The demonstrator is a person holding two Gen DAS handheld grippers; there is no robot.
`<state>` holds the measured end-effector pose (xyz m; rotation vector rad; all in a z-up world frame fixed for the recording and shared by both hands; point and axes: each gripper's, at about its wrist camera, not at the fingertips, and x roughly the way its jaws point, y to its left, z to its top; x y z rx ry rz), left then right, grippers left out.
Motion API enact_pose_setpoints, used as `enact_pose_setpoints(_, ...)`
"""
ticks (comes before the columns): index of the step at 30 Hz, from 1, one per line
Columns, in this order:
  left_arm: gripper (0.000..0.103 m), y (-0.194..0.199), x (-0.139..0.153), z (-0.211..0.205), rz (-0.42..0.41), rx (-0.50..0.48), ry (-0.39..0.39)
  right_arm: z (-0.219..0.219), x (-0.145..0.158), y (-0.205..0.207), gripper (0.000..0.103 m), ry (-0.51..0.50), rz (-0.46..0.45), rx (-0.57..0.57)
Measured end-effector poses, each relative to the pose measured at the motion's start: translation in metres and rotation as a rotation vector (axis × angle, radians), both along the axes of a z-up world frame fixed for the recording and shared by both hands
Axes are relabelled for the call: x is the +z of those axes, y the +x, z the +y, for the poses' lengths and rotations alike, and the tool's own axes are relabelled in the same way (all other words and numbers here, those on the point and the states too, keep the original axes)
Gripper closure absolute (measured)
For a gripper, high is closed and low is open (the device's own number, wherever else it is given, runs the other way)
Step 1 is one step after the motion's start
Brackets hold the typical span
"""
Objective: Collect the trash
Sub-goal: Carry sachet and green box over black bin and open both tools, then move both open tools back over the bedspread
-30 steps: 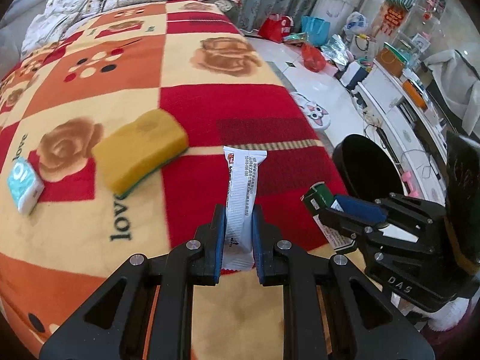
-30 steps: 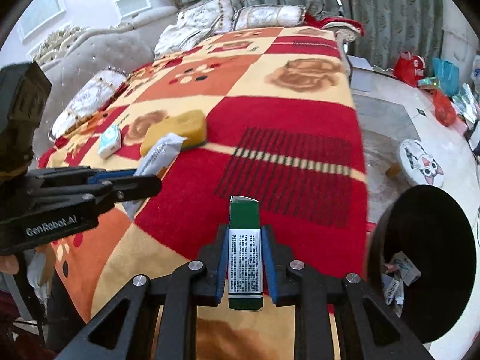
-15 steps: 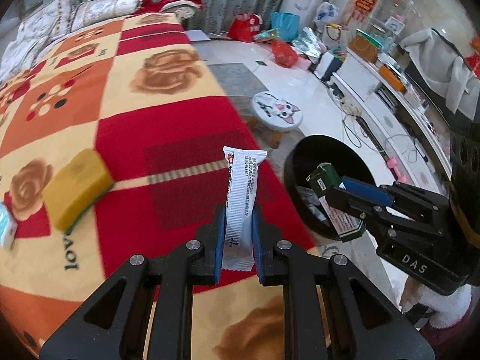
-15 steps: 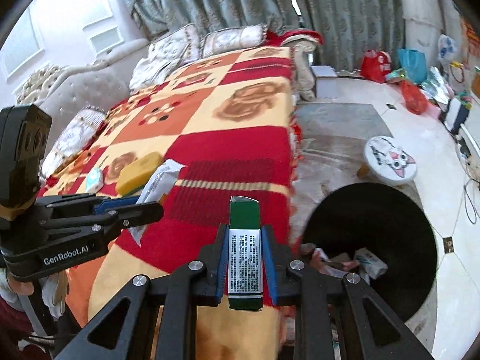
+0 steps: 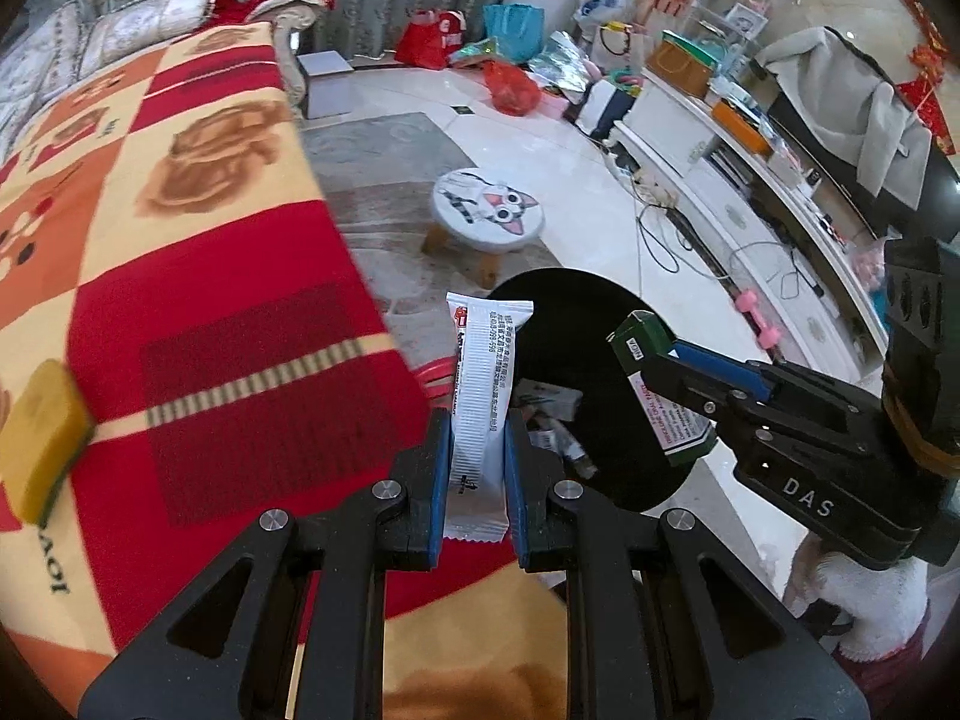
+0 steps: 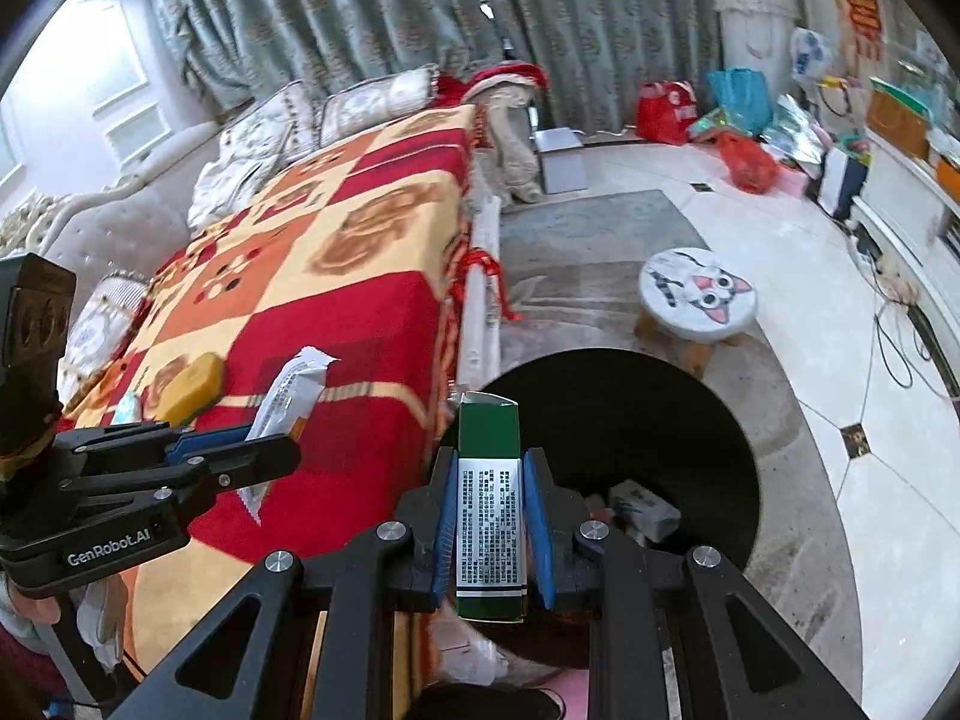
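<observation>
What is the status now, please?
Left gripper shut on white wrapper. Right gripper shut on green box. Black bin ahead, nothing in the way.

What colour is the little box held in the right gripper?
Dark green, with a silver printed label; the box shows best in the right wrist view.

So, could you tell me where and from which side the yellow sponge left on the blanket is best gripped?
Grip the yellow sponge across its two long side faces, coming down from above. It lies flat on the blanket as a thick block with clear space around it, so the jaws can close across its narrower width.
</observation>
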<state>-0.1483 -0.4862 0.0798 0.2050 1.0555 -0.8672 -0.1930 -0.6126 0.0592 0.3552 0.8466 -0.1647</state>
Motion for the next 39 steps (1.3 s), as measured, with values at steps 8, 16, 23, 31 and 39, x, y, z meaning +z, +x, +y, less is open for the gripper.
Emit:
enact_pose_setpoints(8, 0.088, -0.003, -0.007, -0.03, 0.035, -0.04, -0.016, -0.023, -0.011, -0.005, 0.082, 0.017, 0.017, -0.043)
enact_pose_setpoints(16, 0.088, -0.005, -0.01, -0.044, 0.039, -0.06, -0.037, -0.032, -0.018, -0.003, 0.082, 0.025, 0.025, -0.069)
enact_pose_setpoints(23, 0.076, -0.003, -0.011, -0.043, 0.043, -0.078, -0.066, -0.036, -0.02, -0.002, 0.082, 0.015, 0.042, -0.094)
enact_pose_setpoints(31, 0.063, -0.002, -0.009, -0.031, 0.021, -0.062, -0.049, -0.032, -0.02, -0.002, 0.07, 0.031, 0.05, -0.099)
enact_pose_setpoints(39, 0.063, 0.006, -0.006, 0.003, -0.012, 0.003, -0.017, -0.004, -0.014, 0.009, 0.068, 0.026, 0.046, -0.041)
